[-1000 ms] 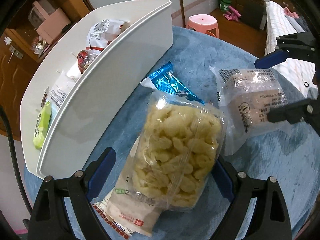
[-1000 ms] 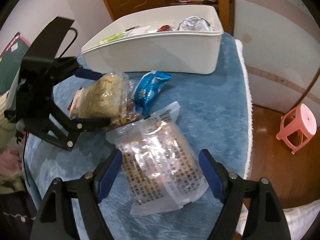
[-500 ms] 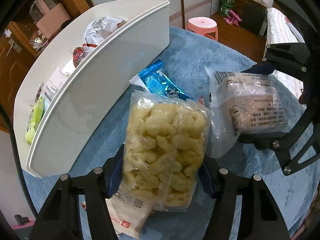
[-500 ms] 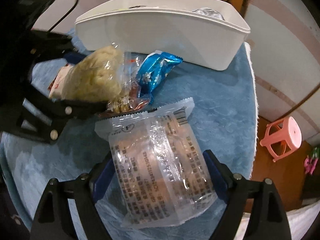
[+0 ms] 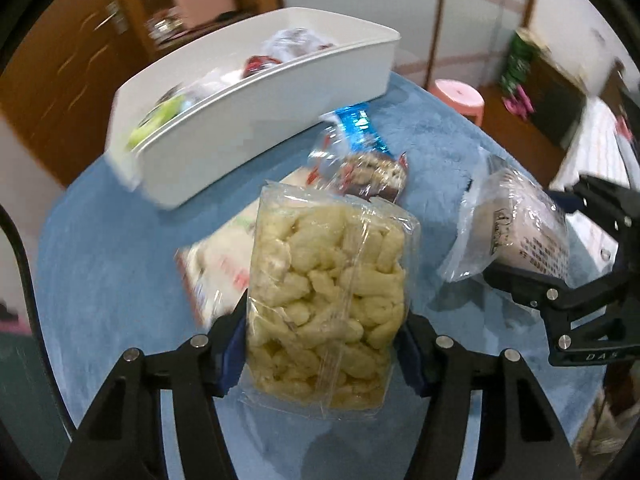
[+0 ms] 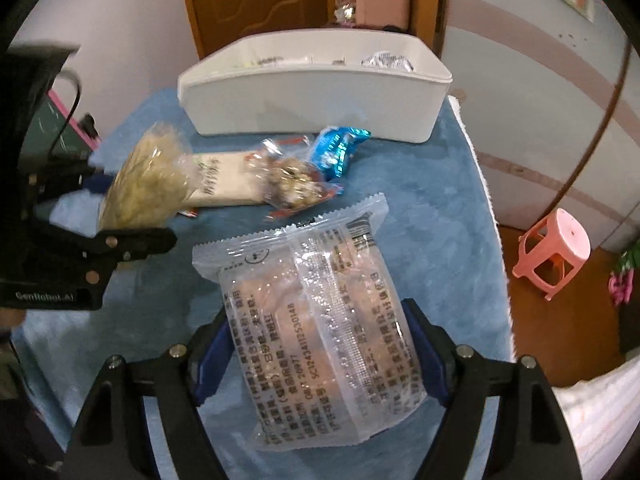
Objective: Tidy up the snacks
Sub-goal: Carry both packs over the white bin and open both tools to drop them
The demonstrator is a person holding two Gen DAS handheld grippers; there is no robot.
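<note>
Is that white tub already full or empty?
Partly filled: the white tub holds several snack packets, with bare wall showing above them.

Left hand-held gripper (image 5: 325, 346): angled steeply downward, blue pads pressed against both sides of a clear bag of puffed snacks (image 5: 328, 300). Right hand-held gripper (image 6: 320, 354): angled steeply downward, jaws just closing, pads clamping a clear wrapped pastry packet (image 6: 316, 320) between them.
</note>
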